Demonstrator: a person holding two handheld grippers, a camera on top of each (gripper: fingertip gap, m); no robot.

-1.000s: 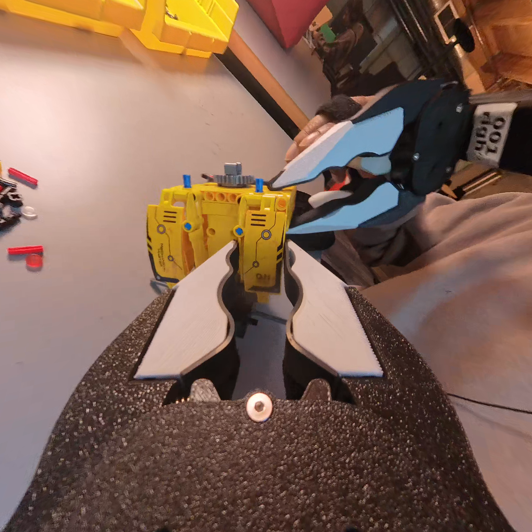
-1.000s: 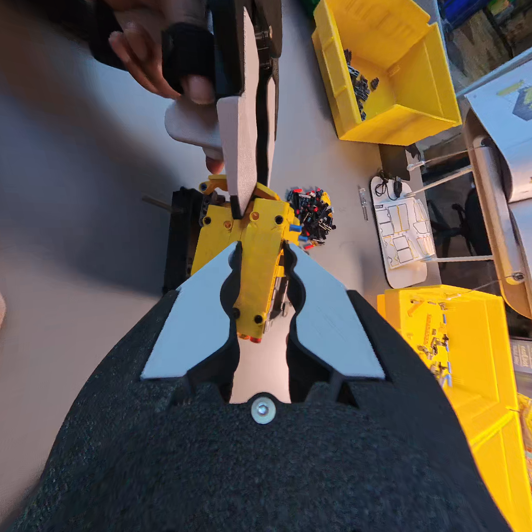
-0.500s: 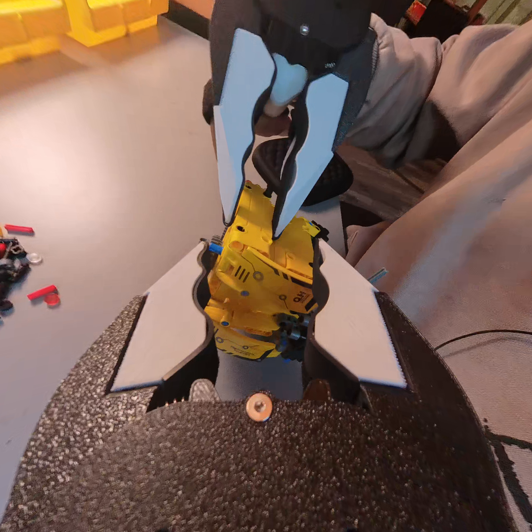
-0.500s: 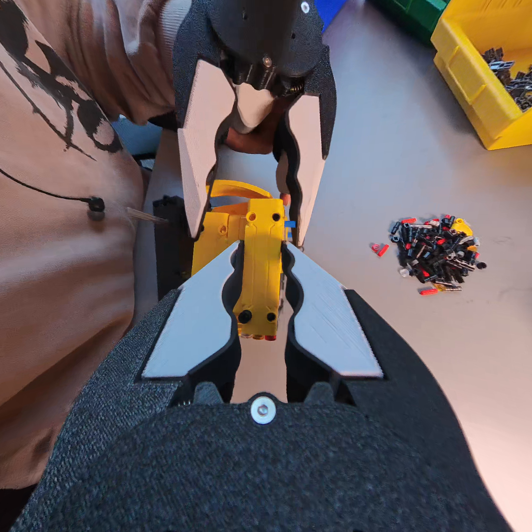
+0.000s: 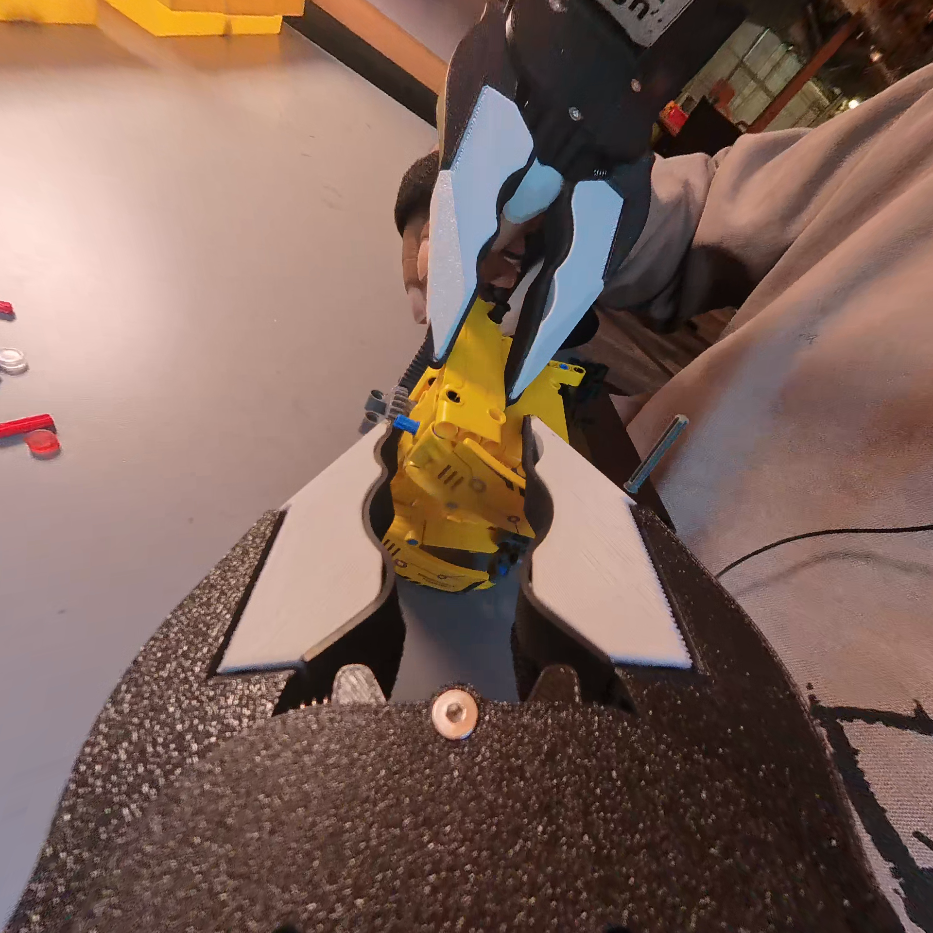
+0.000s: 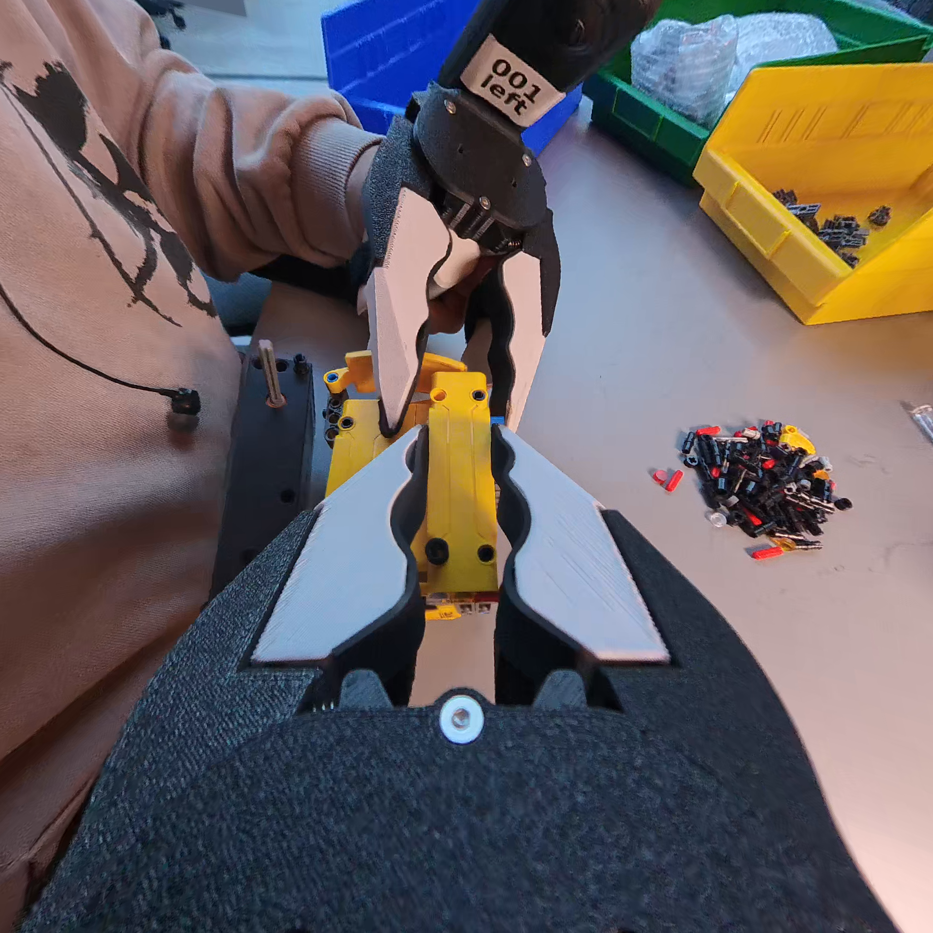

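Note:
A yellow brick-built model (image 5: 454, 479) with black and blue pins is held between both grippers just above the grey table. My left gripper (image 5: 457, 434) is shut on its body, one finger on each side. My right gripper (image 5: 477, 376) comes in from above and clamps the model's far end. In the right wrist view my right gripper (image 6: 459, 434) is shut on a narrow yellow panel of the model (image 6: 457, 484). The left gripper (image 6: 452, 424) grips the model's far part from behind, held by a hand in a beige sleeve.
A pile of small black and red parts (image 6: 762, 484) lies to the right. A yellow bin (image 6: 828, 202), a green bin (image 6: 656, 121) and a blue bin (image 6: 383, 45) stand behind. A black block with a metal rod (image 6: 270, 373) sits left of the model. Red pieces (image 5: 25, 426) lie far left. Both grippers' tips are close together, under 4 cm apart.
The model has been turned and tilted between the grippers. The left gripper's jaws now span its wider body. The right gripper has swung from the side to above the model.

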